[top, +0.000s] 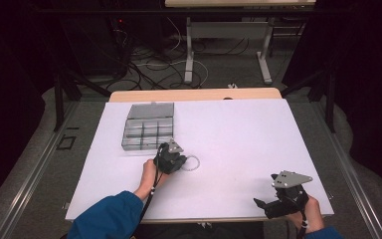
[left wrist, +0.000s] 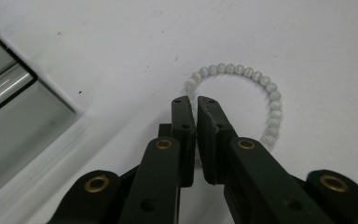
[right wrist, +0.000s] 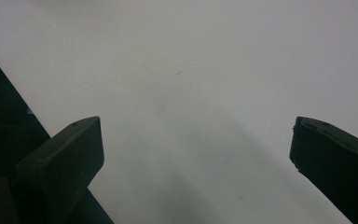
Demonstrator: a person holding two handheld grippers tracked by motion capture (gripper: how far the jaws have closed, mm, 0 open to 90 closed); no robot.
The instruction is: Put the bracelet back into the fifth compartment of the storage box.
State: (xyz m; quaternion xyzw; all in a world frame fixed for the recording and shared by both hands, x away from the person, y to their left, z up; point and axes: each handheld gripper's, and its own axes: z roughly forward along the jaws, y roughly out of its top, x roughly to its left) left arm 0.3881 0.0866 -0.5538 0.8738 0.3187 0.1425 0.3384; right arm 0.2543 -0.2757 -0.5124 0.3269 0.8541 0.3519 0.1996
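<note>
The left tongs [left wrist: 196, 103] pinch the bead bracelet [left wrist: 261, 81] lying on the desk [top: 238, 129] beside the compartment box [top: 146, 127]; that thin bite may slip. The right tongs [right wrist: 196, 144] gape, idle.

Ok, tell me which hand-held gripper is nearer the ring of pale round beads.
Left. The left hand-held gripper is shut on the pale bead bracelet; the right hand-held gripper sits apart, open, near the table's front right.
</note>
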